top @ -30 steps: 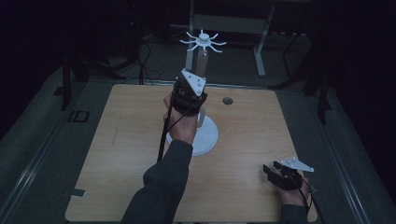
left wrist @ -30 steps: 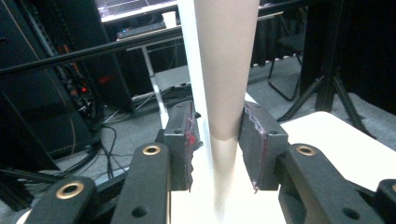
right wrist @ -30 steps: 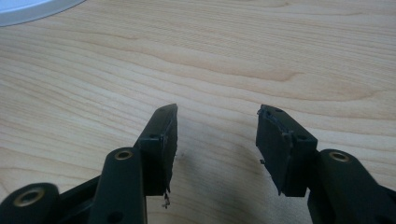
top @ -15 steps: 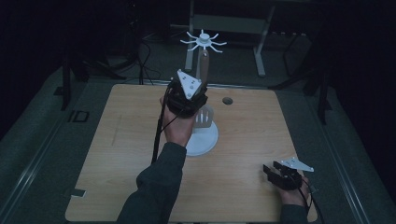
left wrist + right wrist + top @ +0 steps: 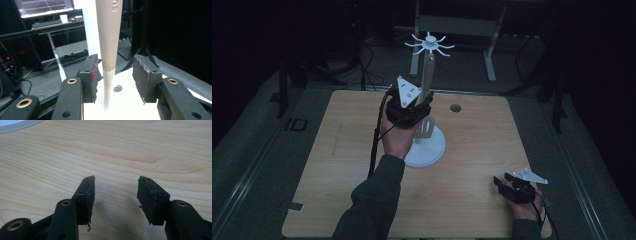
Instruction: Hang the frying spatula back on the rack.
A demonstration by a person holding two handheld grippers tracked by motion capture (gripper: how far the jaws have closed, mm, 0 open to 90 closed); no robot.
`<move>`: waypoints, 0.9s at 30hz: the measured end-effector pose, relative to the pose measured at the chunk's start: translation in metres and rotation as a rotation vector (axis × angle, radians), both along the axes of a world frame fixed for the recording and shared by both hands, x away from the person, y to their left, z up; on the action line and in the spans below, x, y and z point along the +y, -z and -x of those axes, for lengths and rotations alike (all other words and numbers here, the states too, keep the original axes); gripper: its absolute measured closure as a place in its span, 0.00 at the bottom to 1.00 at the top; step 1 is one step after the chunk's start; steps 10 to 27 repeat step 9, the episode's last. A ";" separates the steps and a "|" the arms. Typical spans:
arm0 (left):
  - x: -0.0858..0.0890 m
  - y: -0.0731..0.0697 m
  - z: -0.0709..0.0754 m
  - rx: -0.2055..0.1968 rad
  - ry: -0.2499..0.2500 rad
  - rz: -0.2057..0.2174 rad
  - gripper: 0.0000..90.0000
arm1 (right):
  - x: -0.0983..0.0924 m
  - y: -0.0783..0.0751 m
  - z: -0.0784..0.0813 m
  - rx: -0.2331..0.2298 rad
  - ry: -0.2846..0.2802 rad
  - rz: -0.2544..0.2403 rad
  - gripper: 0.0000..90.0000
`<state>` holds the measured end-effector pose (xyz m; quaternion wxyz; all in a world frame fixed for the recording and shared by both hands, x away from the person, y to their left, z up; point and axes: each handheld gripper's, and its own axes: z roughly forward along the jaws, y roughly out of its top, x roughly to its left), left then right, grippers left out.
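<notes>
High view: left gripper (image 5: pixel 416 107) up at the white stand (image 5: pixel 426 150) mid-worktop (image 5: pixel 337 165), beside the hanging spatula (image 5: pixel 427 100). Right gripper (image 5: pixel 512 184) rests near the worktop's front right corner.
Left gripper view: jaws just opened wide, spatula handle (image 5: pixel 108 37) between them, pads clear of it.
Right gripper view: jaws wide, bare wood below.

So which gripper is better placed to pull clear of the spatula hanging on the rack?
Left. The left gripper has just been opening, and its jaws stand either side of the spatula hanging from the white rack without pressing it. The right gripper rests open on the table, far off.
</notes>
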<state>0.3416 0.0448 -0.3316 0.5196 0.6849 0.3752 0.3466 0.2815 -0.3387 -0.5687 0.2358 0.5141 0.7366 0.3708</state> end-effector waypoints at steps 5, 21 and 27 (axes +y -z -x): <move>0.003 0.005 0.001 0.018 0.025 -0.006 0.62 | 0.000 0.000 0.000 0.001 0.001 -0.001 0.53; 0.008 0.013 0.003 0.045 0.057 -0.006 0.61 | 0.000 0.000 0.000 0.001 0.002 -0.002 0.53; 0.008 0.013 0.003 0.045 0.057 -0.006 0.61 | 0.000 0.000 0.000 0.001 0.002 -0.002 0.53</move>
